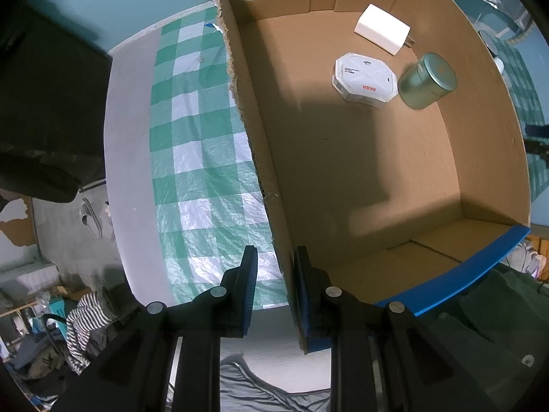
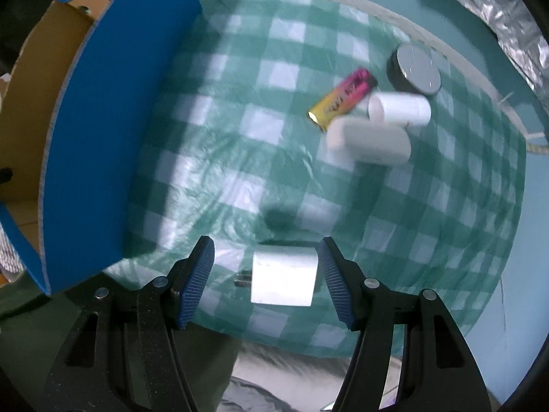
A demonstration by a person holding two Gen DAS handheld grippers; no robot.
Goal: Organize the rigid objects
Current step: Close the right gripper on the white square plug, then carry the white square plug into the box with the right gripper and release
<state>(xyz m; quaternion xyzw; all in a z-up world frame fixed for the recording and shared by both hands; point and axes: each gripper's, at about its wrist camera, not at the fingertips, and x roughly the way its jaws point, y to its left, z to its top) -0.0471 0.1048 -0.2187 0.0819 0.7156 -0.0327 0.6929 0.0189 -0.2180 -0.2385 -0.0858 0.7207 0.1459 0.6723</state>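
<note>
Two pairs of tongs share the work here. The left tongs (image 1: 274,285) are clamped on the side wall of the cardboard box (image 1: 360,171), one pad outside and one inside; we judge this grip serves to steady the box while it is filled.

Three rigid items already lie on the box floor, toward its far end: a white charger block (image 1: 381,29), an octagonal white carton (image 1: 364,79) and a green round tin (image 1: 427,80) lying on its side, touching the carton.

The right tongs (image 2: 266,286) point down at the checked cloth (image 2: 223,158) on the desk, their pads parted and standing to either side of a second white charger (image 2: 283,279), its prongs facing the left pad. The right pad is close against the charger's edge, the left pad apart from it; nothing is gripped yet. We read this as the approach to the next pick, with the jaws aligned across the flat faces.

Beyond the charger, away from the box, wait a pink-and-gold battery (image 2: 341,99), two white cylinders (image 2: 399,108) (image 2: 369,140) and a black round jar (image 2: 413,70), bunched close together. The box's blue outer wall (image 2: 113,130) stands near the charger, so the carry should be short.
</note>
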